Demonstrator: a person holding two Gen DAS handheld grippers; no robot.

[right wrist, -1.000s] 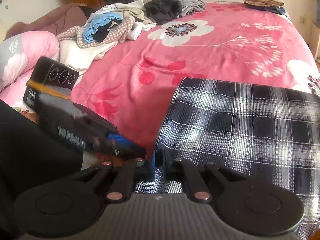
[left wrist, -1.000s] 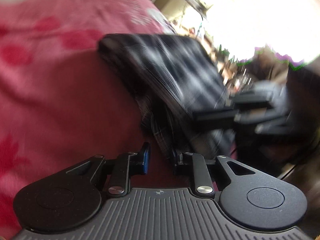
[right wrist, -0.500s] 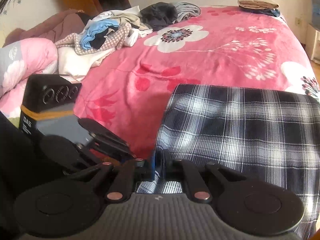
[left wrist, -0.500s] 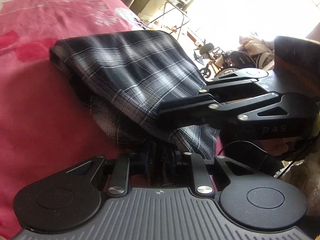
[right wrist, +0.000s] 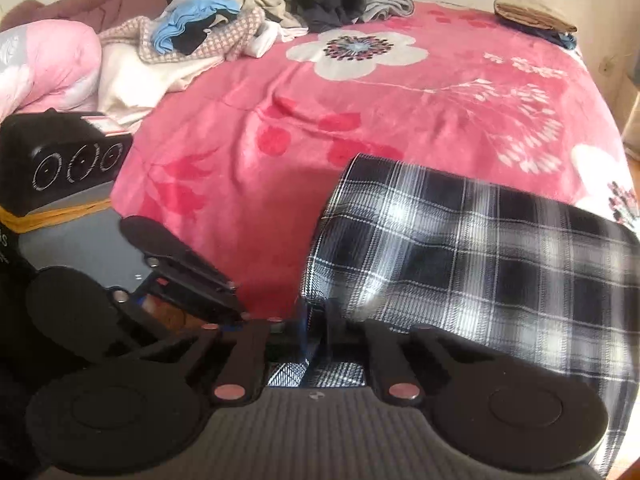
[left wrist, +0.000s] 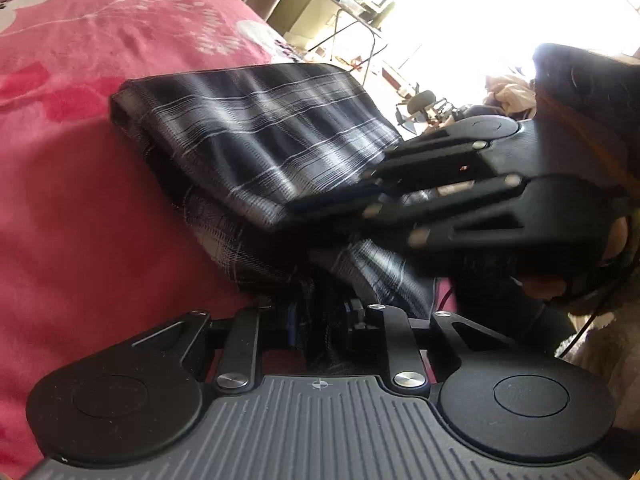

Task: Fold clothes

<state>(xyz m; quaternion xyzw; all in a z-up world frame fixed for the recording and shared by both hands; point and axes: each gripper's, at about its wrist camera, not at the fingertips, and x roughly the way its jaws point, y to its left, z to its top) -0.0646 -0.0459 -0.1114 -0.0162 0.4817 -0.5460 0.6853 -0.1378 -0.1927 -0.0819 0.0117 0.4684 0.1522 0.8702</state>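
Left wrist view: the left gripper (left wrist: 320, 320) is pinching a bunched dark edge of the black-and-white plaid folded garment (left wrist: 256, 136), fabric sitting between its narrowly parted jaws. The garment is lying on the pink floral fleece blanket (left wrist: 88, 208) covering the bed, near the bed's close edge, folded into a thick rectangle with layered edges showing on its near side. The right gripper (left wrist: 304, 210) is reaching in from the right side of this view, its fingers pressing together on the garment's near edge; part of a hand (left wrist: 544, 286) is showing under its body. Right wrist view: the right gripper (right wrist: 316, 320) is clamping the near left corner of the plaid garment (right wrist: 480, 248), jaws nearly together with cloth between them. The left gripper (right wrist: 236, 300) is sitting just beside it on the left, its fingers pointing toward the same corner. A jumbled pile of unfolded clothes (right wrist: 224, 28) is lying at the far left of the blanket (right wrist: 304, 128), and a small tan folded stack (right wrist: 532, 12) is resting at the far right corner.
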